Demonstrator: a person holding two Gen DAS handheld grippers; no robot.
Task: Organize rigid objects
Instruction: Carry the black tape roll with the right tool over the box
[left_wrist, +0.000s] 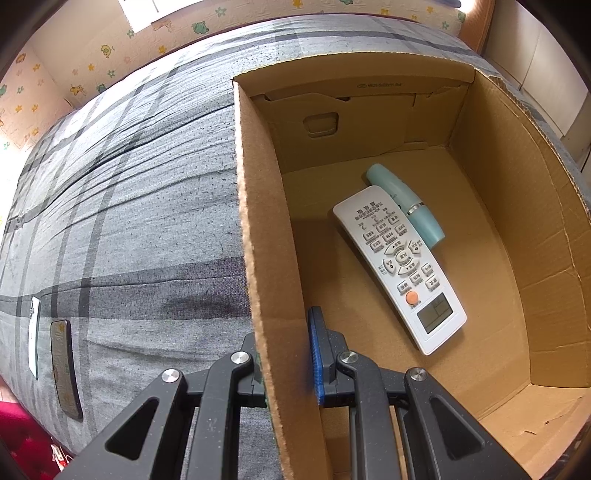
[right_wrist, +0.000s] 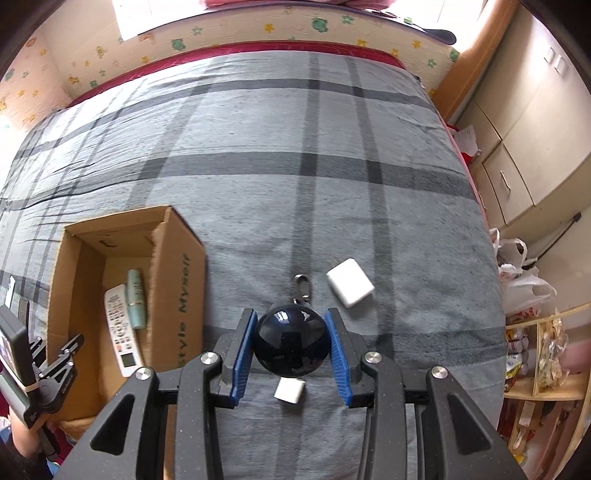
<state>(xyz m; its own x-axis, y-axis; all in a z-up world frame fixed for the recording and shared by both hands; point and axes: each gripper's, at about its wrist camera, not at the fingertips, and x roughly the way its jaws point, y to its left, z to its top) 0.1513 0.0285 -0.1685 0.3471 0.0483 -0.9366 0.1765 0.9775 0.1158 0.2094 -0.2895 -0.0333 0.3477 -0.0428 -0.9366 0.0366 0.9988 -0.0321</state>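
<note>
Cardboard box wall stands pinched between the left gripper fingers, which are clamped nearly shut on it; ahead of them, inside the box, lie a white remote and a pale green tube side by side. The right gripper holds a glossy black ball between its blue pads, part-open around it, metal clip at the ball's far side. A white block lies just beyond the right finger, and a small white piece just below the ball.

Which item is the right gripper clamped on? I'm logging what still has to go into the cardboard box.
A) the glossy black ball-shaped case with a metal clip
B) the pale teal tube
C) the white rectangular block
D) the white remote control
A: the right gripper has its blue pads against the glossy black ball-shaped case, above the grey plaid bedcover.
</note>
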